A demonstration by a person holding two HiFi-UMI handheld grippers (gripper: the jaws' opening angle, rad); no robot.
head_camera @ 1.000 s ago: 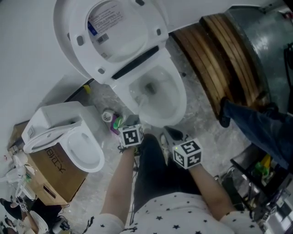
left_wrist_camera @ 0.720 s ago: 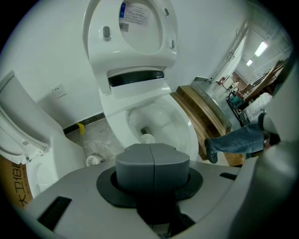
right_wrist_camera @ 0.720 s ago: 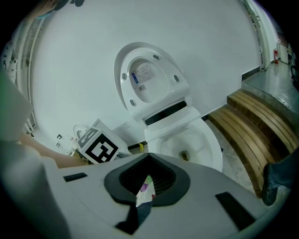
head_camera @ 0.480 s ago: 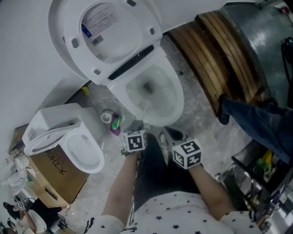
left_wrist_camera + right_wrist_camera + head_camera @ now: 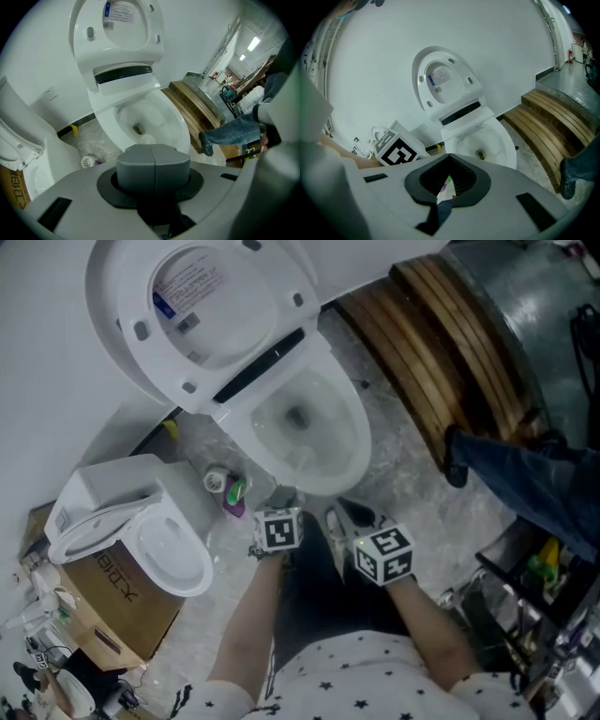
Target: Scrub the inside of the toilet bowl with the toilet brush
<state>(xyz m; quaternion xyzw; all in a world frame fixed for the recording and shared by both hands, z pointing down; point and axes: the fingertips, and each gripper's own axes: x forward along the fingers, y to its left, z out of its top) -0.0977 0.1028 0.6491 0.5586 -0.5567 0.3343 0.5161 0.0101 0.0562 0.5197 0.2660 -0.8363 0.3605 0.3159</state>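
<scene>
1. White toilet bowl stands on a mottled grey floor just beyond both grippers. Its seat and lid are raised against the far wall. The dark drain opening is visible at the bottom of the bowl.
2. Left gripper: jaws pressed together along a single seam, with nothing between them. It is aimed at the near rim of the bowl and is not touching it.
3. Right gripper: jaws apart, with the ribbed pads exposed. Nothing is gripped. A small coloured patch shows through the gap and cannot be identified. The gripper sits just right of the left one, near the bowl's front edge.
4. A second toilet rests on a cardboard box to the left.
5. Small bottles, one with a green cap, stand on the floor between the two toilets, beside the bowl's base.
6. Curved wooden planks lie to the right of the bowl.
7. A person's leg in jeans reaches in from the right, the shoe near the planks.
</scene>
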